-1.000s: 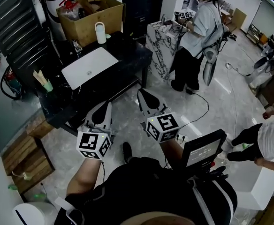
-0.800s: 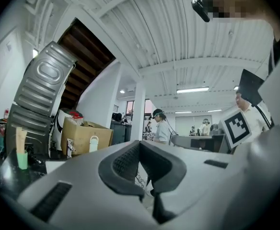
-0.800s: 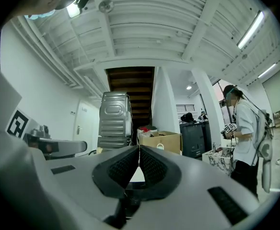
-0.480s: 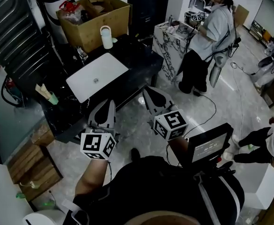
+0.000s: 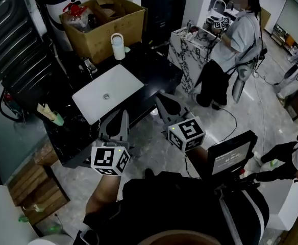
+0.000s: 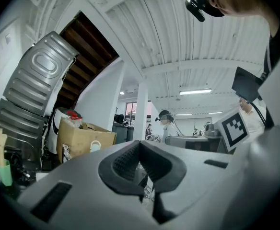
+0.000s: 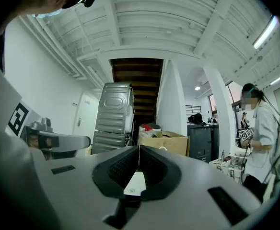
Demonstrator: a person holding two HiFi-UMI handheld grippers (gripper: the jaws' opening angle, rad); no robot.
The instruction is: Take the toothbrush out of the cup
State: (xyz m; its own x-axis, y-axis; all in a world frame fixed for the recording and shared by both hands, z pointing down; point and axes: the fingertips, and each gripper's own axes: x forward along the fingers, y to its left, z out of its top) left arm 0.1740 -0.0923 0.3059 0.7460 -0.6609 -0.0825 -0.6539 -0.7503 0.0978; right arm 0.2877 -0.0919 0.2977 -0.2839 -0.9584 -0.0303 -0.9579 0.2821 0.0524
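Now nearer the counter (image 5: 154, 71), nothing grasped yet.
Left gripper (image 5: 120, 115) and right gripper (image 5: 163, 101) have come up to its edge, both clenched and empty. The cup (image 5: 57, 119), holding what is likely the toothbrush (image 5: 44, 109), waits at the counter's left end, unreached.

I see a grey marble floor (image 5: 144, 137) below me, a black counter (image 5: 154, 68) with a white basin (image 5: 107, 92) set in it, a cardboard box (image 5: 108, 32) behind, a marble-patterned stand (image 5: 184, 55) farther right, and a ribbed white ceiling (image 7: 149, 18) overhead.
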